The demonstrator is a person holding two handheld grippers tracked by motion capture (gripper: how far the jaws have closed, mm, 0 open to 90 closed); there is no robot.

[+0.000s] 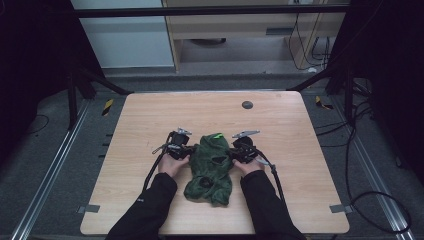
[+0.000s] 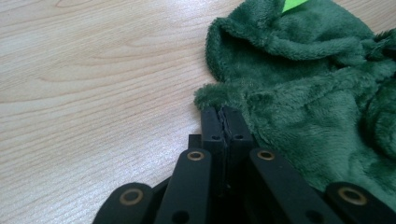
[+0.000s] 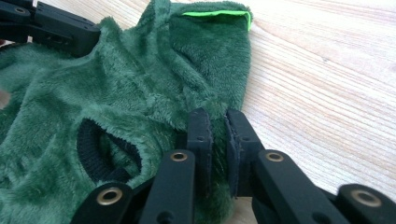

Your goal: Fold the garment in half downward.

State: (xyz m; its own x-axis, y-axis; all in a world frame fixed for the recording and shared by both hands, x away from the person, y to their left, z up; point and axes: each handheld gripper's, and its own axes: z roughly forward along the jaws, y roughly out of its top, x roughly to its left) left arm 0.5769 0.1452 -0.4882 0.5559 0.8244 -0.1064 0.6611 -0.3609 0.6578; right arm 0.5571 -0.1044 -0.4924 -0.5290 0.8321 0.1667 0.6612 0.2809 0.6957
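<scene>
A dark green fleece garment point(image 1: 210, 167) lies crumpled on the wooden table point(image 1: 150, 115), with a neon green tag point(image 1: 216, 135) at its far end. My left gripper point(image 1: 188, 151) sits at the garment's left edge. In the left gripper view its jaws are pressed together on a fold of the fleece point(image 2: 317, 93) at their tips point(image 2: 223, 114). My right gripper point(image 1: 234, 152) is at the right edge; its jaws point(image 3: 218, 126) clamp a strip of fleece point(image 3: 116, 93). A black ribbed cuff point(image 3: 88, 149) opens beside them. The left gripper point(image 3: 60, 28) appears across the garment.
A black round grommet point(image 1: 247, 104) sits in the table's far side. Grey tape marks point(image 1: 89, 208) point(image 1: 341, 208) lie near the front corners. Cables point(image 1: 275, 175) trail from both grippers toward the front edge. Bare wood surrounds the garment.
</scene>
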